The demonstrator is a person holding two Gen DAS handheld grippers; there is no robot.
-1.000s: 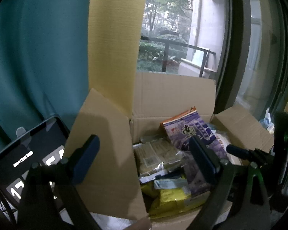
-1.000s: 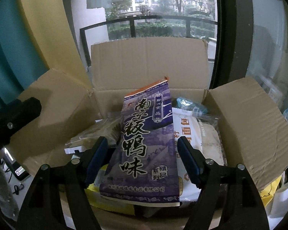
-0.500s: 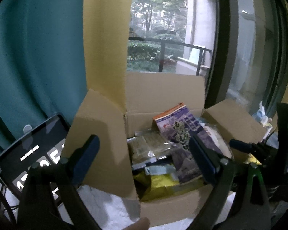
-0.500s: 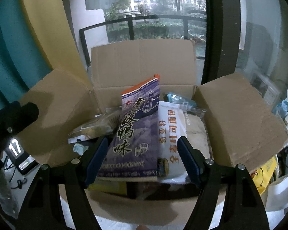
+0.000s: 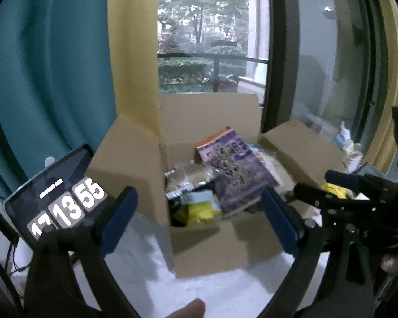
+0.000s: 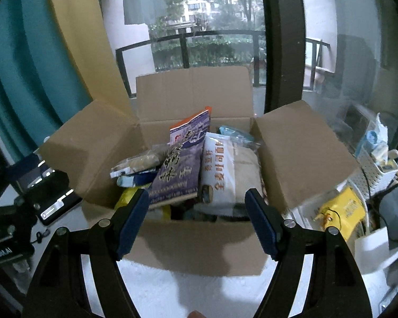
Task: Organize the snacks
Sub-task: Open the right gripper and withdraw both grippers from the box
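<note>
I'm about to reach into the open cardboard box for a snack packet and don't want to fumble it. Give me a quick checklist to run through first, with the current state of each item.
1. Left gripper open, nothing between the fingers: ok.
2. Right gripper open, nothing between the fingers: ok.
3. Cardboard box flaps folded outward, top open: ok.
4. Purple packet on top of the pile, reachable: ok.
5. White packet beside the purple one, lying free or overlapped: cannot tell.
6. Phone propped left of the box, out of the reach path: ok.
</note>
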